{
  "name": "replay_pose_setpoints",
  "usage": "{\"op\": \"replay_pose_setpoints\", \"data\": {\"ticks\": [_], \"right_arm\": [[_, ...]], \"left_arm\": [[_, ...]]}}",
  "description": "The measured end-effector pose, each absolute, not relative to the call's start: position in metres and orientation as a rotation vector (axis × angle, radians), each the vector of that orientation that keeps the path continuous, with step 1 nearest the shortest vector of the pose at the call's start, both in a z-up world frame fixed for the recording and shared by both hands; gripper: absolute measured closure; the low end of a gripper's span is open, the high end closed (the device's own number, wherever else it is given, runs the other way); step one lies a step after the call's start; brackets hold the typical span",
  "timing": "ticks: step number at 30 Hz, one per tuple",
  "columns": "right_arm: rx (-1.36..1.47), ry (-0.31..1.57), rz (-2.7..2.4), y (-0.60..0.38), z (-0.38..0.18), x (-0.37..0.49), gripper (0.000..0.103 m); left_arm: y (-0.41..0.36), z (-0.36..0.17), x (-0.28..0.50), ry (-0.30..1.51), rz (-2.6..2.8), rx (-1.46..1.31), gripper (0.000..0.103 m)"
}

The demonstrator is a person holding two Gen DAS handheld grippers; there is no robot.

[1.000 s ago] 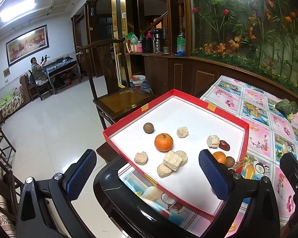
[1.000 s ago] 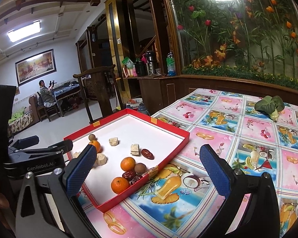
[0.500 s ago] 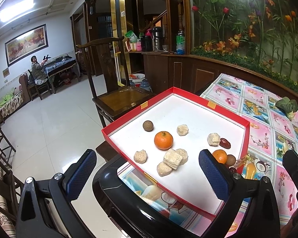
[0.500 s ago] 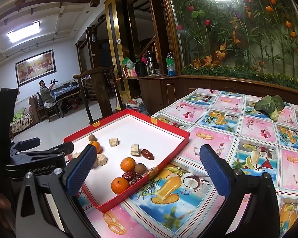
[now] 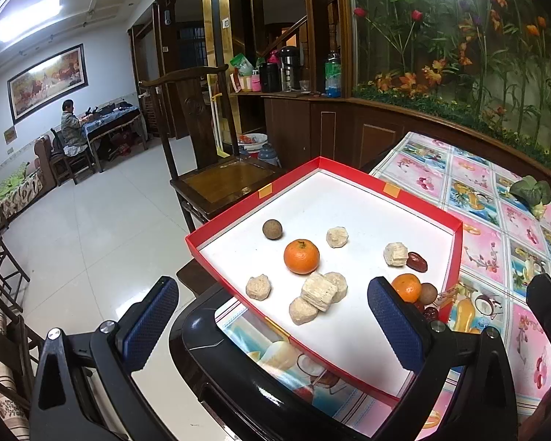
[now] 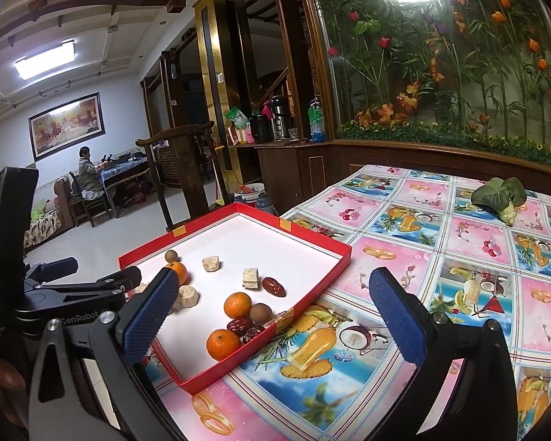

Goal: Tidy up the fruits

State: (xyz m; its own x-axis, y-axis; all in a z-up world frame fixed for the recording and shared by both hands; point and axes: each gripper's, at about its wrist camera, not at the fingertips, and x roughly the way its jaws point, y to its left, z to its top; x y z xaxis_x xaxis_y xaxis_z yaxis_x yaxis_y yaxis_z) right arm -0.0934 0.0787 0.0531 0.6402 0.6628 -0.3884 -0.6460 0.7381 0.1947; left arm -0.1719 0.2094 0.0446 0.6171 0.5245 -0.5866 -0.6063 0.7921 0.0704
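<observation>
A red tray (image 5: 418, 203) (image 6: 308, 296) with a white floor lies at the table's corner. In it are an orange (image 5: 301, 256), a brown round fruit (image 5: 272, 229), several beige cakes (image 5: 319, 296) and a dark red date (image 5: 417, 261). Near the tray's right wall sit two more oranges (image 6: 237, 305) (image 6: 223, 344), a brown fruit (image 6: 259, 312) and dates (image 6: 243, 326). My left gripper (image 5: 273, 329) hovers open over the tray's near edge. My right gripper (image 6: 273, 325) is open above the tray's right corner, holding nothing.
The table carries a fruit-print cloth (image 6: 459, 257) with a green leafy vegetable (image 6: 501, 194) at the far right. A dark wooden chair (image 5: 220, 180) stands beyond the tray. A person (image 5: 69, 126) sits at a far table.
Both grippers stay open and almost still; the left view drifts very slightly. The fruits in the tray have not moved.
</observation>
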Motion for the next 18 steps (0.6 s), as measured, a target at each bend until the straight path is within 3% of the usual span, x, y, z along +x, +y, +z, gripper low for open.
{"op": "replay_pose_setpoints", "data": {"ticks": [18], "right_arm": [[0.038, 0.462, 0.748, 0.0805, 0.0523, -0.0943, 0.0]], "left_arm": [[0.2121, 0.0434, -0.1695, 0.633, 0.651, -0.147, 0.0]]}}
